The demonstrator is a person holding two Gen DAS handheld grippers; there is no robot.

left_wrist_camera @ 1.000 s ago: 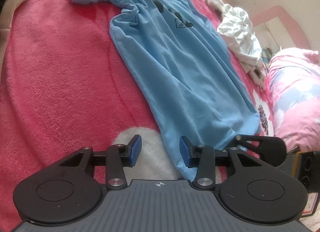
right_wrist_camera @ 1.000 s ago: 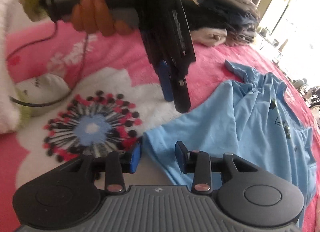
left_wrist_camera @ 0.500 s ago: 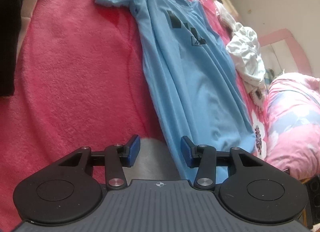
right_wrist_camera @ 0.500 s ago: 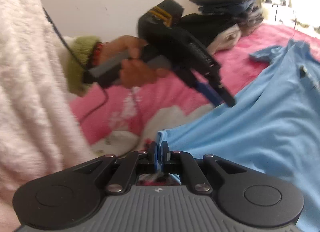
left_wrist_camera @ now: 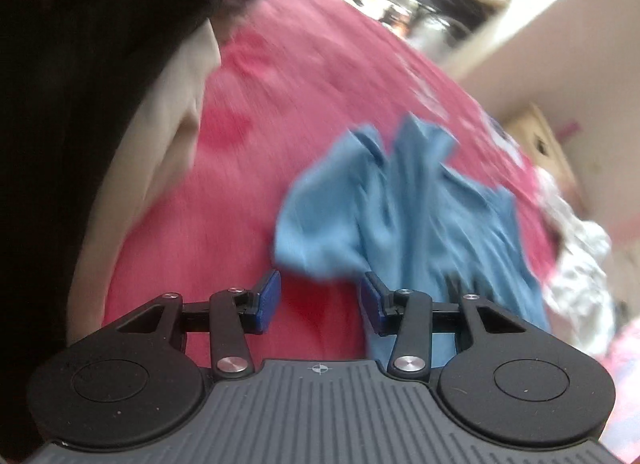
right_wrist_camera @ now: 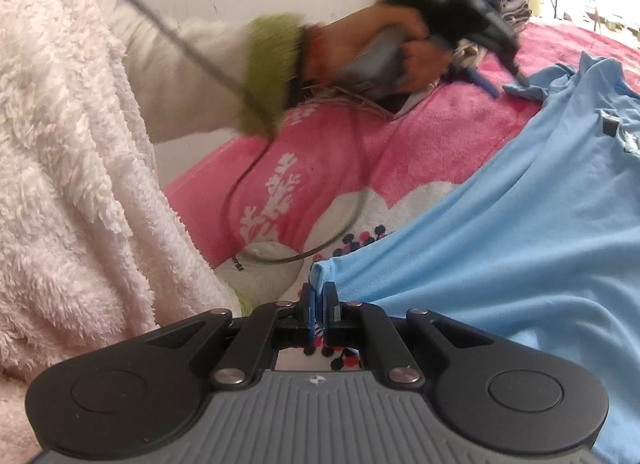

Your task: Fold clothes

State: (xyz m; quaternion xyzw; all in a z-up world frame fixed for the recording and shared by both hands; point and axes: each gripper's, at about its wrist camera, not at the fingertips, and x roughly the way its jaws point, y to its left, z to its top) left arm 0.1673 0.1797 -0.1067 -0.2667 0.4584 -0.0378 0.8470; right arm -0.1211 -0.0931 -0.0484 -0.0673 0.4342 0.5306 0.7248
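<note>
My right gripper (right_wrist_camera: 319,306) has its blue pads pressed together on a corner of the light blue T-shirt's (right_wrist_camera: 500,224) hem; a small tuft of cloth sticks up above the pads and the fabric runs away from there to the right, lifted off the pink blanket (right_wrist_camera: 320,152). My left gripper (left_wrist_camera: 319,298) has its fingers spread partway with nothing between them, only blanket showing in the gap; the right pad sits just in front of the shirt's edge, and I cannot tell whether it touches. From the right wrist view I see that left gripper (right_wrist_camera: 506,82) in the person's hand (right_wrist_camera: 384,52), fingertips down by the shirt's sleeve end. The shirt lies stretched across the blanket. Its dark chest print (right_wrist_camera: 616,132) is too small and blurred for me to read.
</note>
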